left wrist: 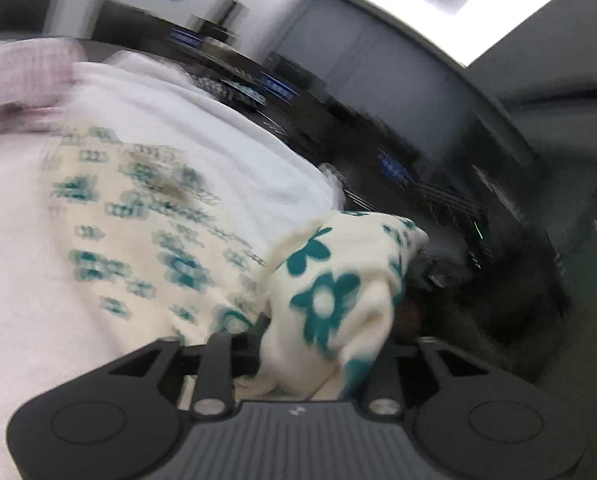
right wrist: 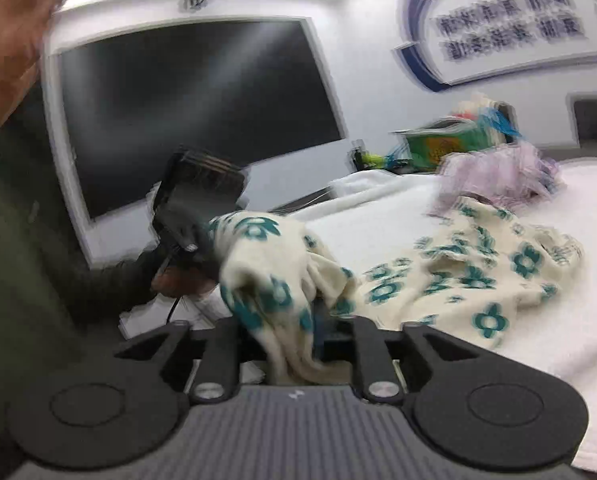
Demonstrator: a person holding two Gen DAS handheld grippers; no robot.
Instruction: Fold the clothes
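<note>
A cream garment with teal flowers (right wrist: 478,272) lies rumpled on a white padded surface (right wrist: 378,232). One end of it is lifted off the surface. In the right wrist view my right gripper (right wrist: 294,332) is shut on a bunched fold of that end, which hangs down between its fingers. Up and to the left, my left gripper (right wrist: 198,216) grips the same lifted end, held in a hand. In the blurred left wrist view, the left gripper (left wrist: 304,344) has a thick wad of the floral garment (left wrist: 326,280) filling its jaws. The rest spreads over the white surface (left wrist: 218,128).
A pale pink-lilac garment (right wrist: 498,176) lies crumpled behind the floral one, also in the left wrist view (left wrist: 22,80). A large dark monitor (right wrist: 194,108) stands at the back left, colourful boxes (right wrist: 450,140) beside it. A person's dark sleeve (right wrist: 18,240) fills the left.
</note>
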